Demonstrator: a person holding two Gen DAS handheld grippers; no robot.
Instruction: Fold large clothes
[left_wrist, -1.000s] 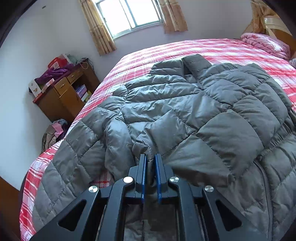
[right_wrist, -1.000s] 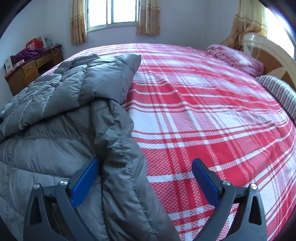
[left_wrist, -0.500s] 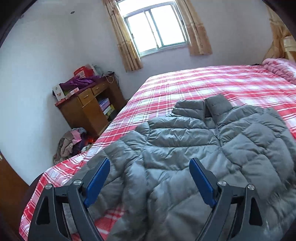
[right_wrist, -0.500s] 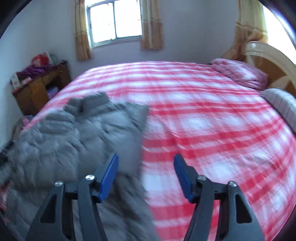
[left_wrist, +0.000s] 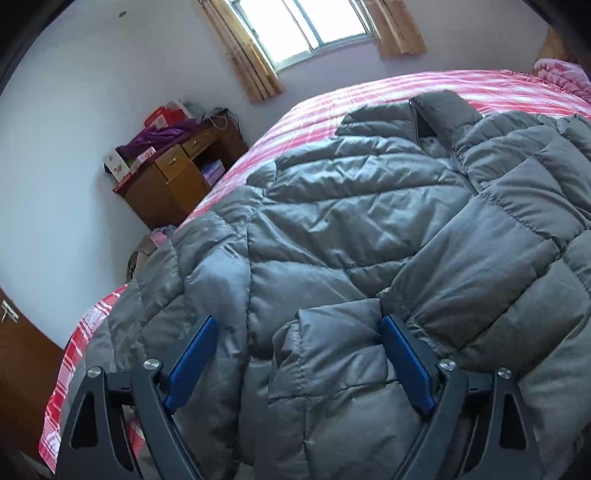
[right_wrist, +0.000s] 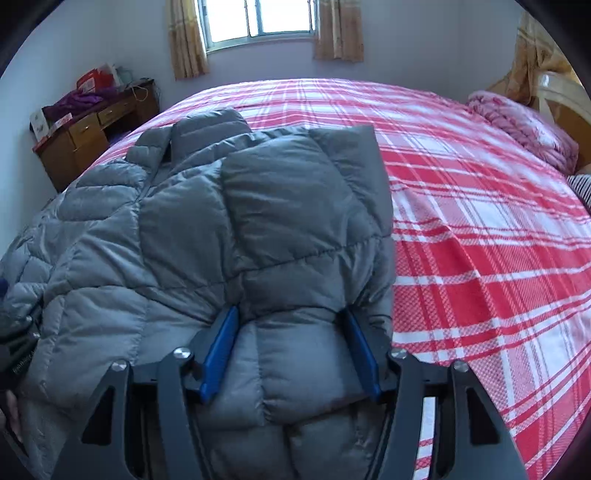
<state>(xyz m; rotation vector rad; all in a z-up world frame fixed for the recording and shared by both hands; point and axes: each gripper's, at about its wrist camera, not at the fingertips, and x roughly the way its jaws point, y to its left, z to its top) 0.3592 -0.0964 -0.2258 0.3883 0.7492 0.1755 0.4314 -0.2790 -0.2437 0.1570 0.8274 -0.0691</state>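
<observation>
Spread across the near-left part of the red-and-white plaid bedsheet, the grey quilted puffer jacket lies with its stand-up collar toward the window and its sleeves folded in over the body. Its shell is smooth, faintly shiny fabric, stitched into puffy, chevron-like panels, with a dark zipper running down from the collar.

Low over the jacket, the left gripper is spread wide, its blue-padded fingers flanking a bulging padded fold without clamping it. The right gripper is partly open, and a plump roll of the folded sleeve fills the gap between its blue pads; whether they squeeze it I cannot tell.

A cluttered brown wooden desk stands against the wall, beside the bed.
</observation>
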